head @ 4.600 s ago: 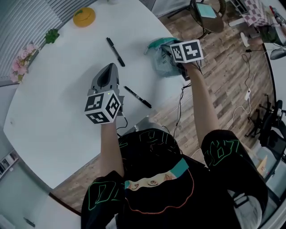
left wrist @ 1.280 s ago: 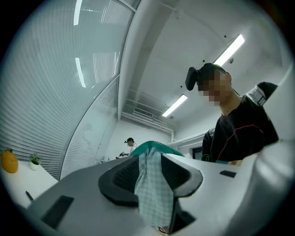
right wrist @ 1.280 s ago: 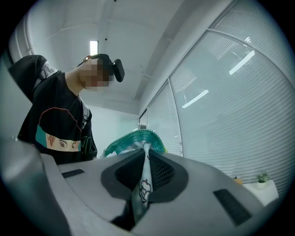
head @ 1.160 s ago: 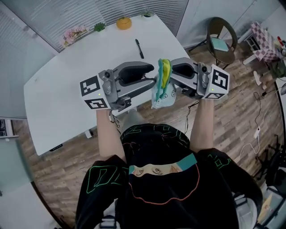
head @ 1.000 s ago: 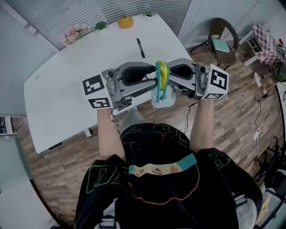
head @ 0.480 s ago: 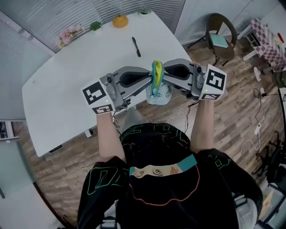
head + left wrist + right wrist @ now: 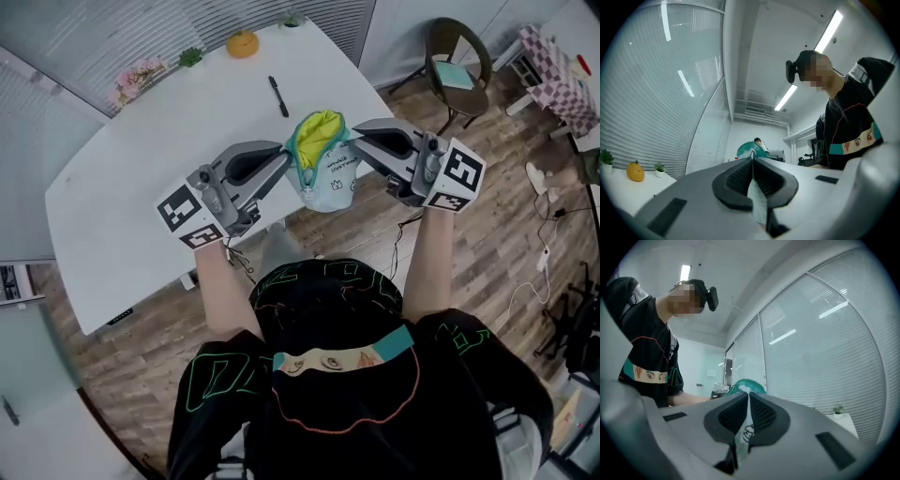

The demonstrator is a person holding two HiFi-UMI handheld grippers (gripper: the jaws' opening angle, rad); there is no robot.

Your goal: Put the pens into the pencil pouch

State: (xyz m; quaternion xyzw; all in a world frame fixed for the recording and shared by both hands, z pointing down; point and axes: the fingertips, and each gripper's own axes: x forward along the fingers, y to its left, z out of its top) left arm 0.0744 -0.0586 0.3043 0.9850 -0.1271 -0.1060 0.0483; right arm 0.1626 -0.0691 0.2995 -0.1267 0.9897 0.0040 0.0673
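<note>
Pencil pouch [image 7: 328,173] hangs open-mouthed; left claw [image 7: 286,157] and right claw [image 7: 356,139] each pinch one side of its rim.

We see a soft cloth pouch [image 7: 325,173] with printed sides. The table [image 7: 141,141] looks smooth and matt, the floor [image 7: 497,220] wooden.

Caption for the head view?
Left gripper and right gripper hold the pencil pouch open; a pen lies on the table.
</note>
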